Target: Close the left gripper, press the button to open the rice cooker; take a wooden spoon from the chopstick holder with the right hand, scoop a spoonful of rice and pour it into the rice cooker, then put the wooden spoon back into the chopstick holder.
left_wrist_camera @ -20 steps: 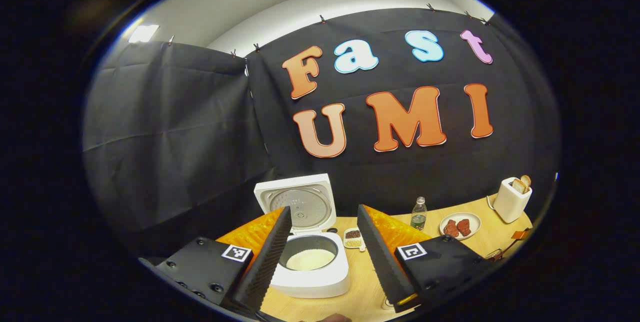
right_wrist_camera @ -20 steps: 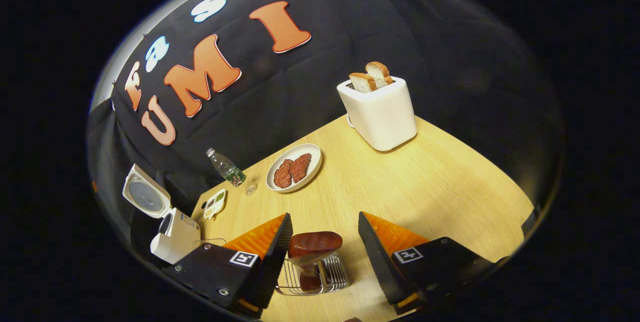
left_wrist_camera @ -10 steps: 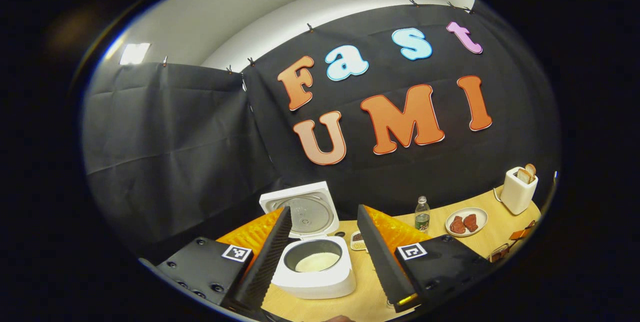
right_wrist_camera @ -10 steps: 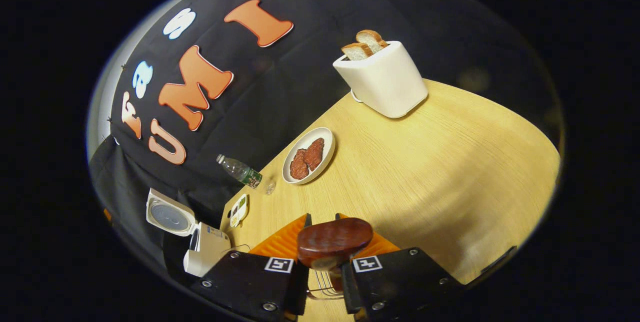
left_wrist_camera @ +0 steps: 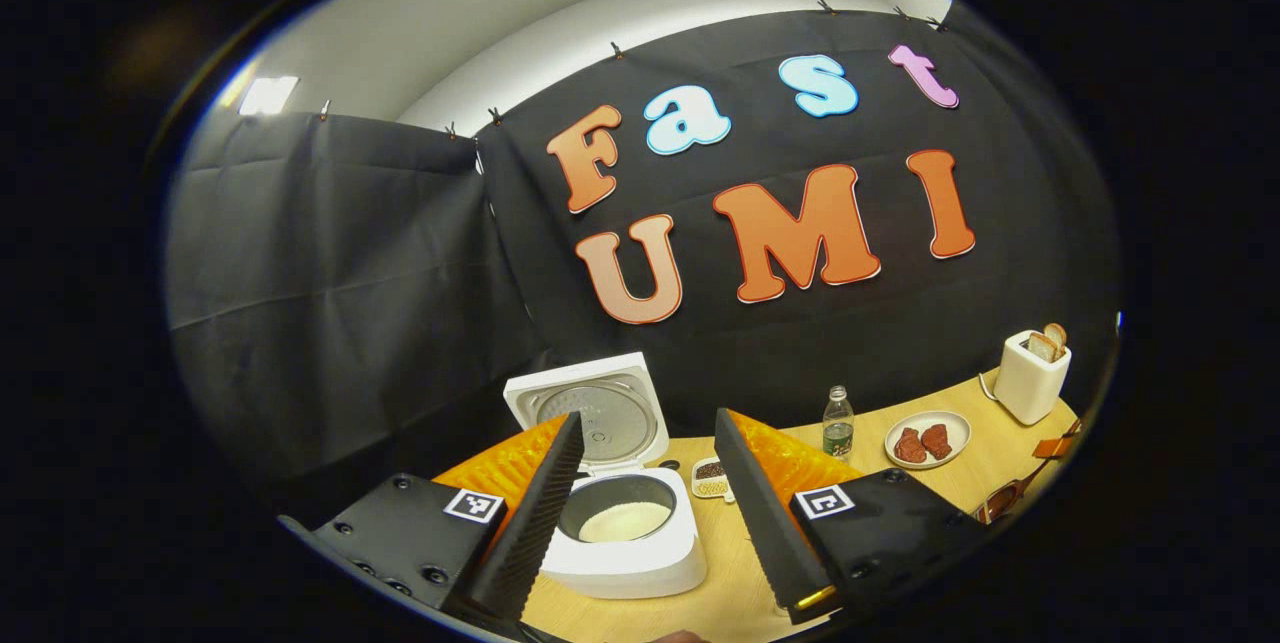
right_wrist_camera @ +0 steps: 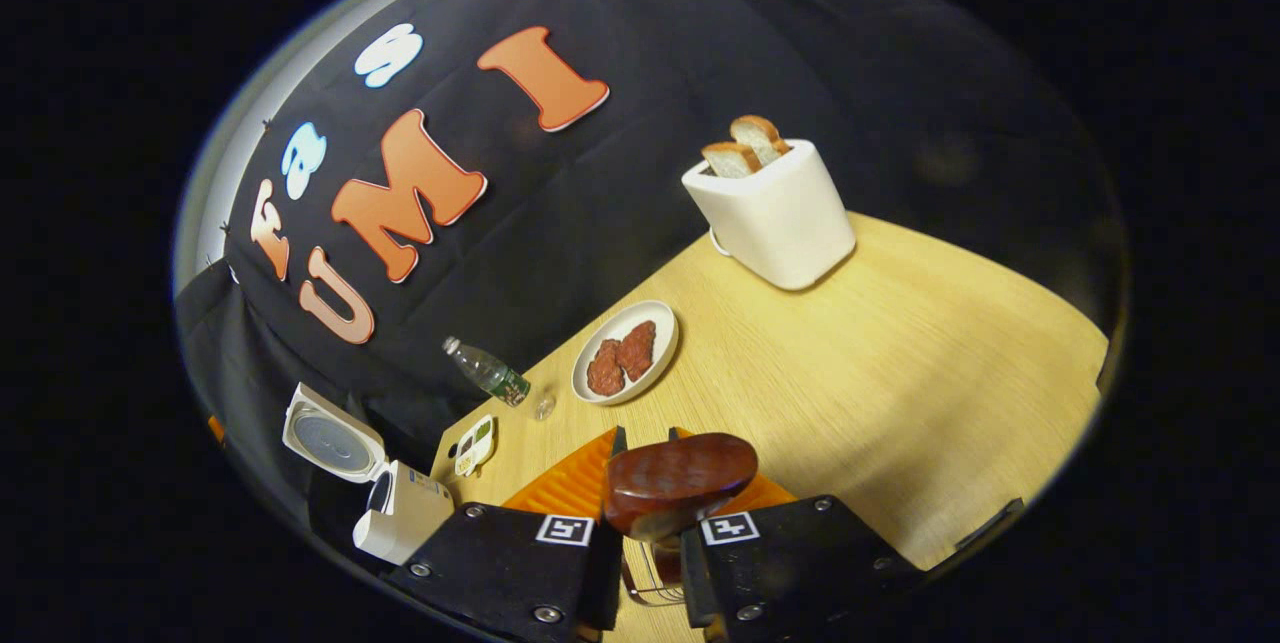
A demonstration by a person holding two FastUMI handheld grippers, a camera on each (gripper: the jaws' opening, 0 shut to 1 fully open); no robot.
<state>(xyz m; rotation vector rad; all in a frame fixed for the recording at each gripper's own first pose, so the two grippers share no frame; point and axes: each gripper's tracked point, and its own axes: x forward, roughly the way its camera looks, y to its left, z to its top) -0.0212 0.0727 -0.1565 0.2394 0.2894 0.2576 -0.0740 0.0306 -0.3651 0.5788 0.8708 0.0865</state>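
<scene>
Table (right_wrist_camera: pixel 900 373): light wood | wall (left_wrist_camera: pixel 350 273): black cloth, white above

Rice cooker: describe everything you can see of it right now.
The rice cooker is a white, rounded-square appliance that looks like plastic, standing on the wooden table near the black cloth wall. Its lid is swung up and back on the rear hinge, showing a round metallic inner plate. The dark inner pot holds a shallow layer of white rice. In the left gripper view it sits between the left gripper's spread fingers, untouched.
</scene>
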